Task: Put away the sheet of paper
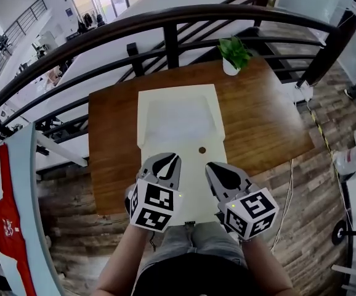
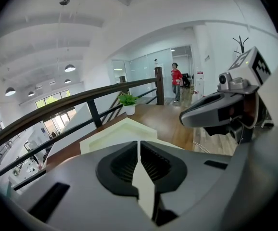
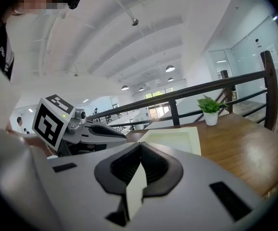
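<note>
The sheet of paper lies flat on the surface, its near end between the grippers. It is judged light and limp, so the near edge should be pinched. The jaws of the left gripper and right gripper are closed and empty.

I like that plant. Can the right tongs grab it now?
Probably not yet: the right tongs are shut on the paper at its near edge, and the plant stands at the table edge beyond the sheet.
</note>
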